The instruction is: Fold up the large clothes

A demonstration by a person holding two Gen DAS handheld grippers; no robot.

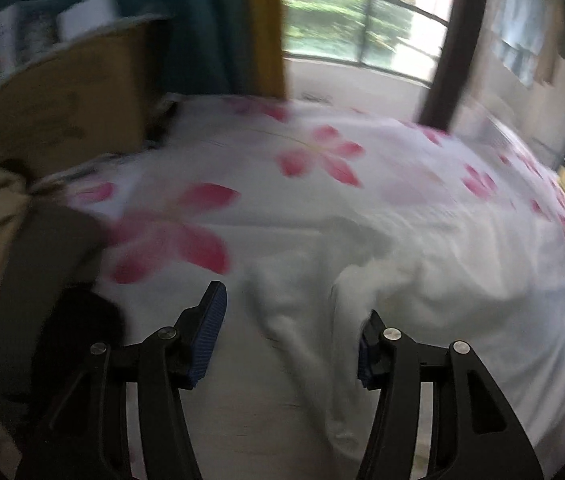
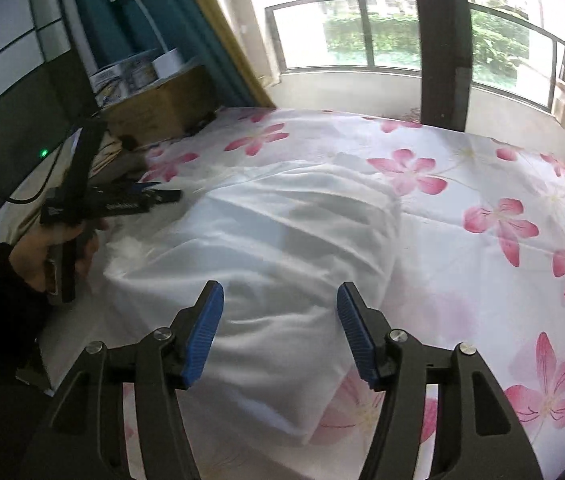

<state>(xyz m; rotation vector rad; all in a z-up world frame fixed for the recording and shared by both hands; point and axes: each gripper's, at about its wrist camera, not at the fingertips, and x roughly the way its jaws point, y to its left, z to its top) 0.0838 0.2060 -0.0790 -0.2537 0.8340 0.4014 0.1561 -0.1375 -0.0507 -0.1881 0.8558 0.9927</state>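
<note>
White garment point(image 2: 282, 240) lies rumpled on flowered bedsheet point(image 2: 502, 208). Right gripper point(image 2: 280, 300) above its near end, jaws apart, nothing gripped. Left gripper point(image 1: 294, 312) over garment's left part, jaws apart, empty. Left-wrist view blurred.

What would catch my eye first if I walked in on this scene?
Probably the bedsheet with big pink flowers, filling the middle, and the rumpled white garment lying on it. Next, the two open blue-padded grippers: the right gripper above the garment's near end, the left gripper over its other side.
</note>
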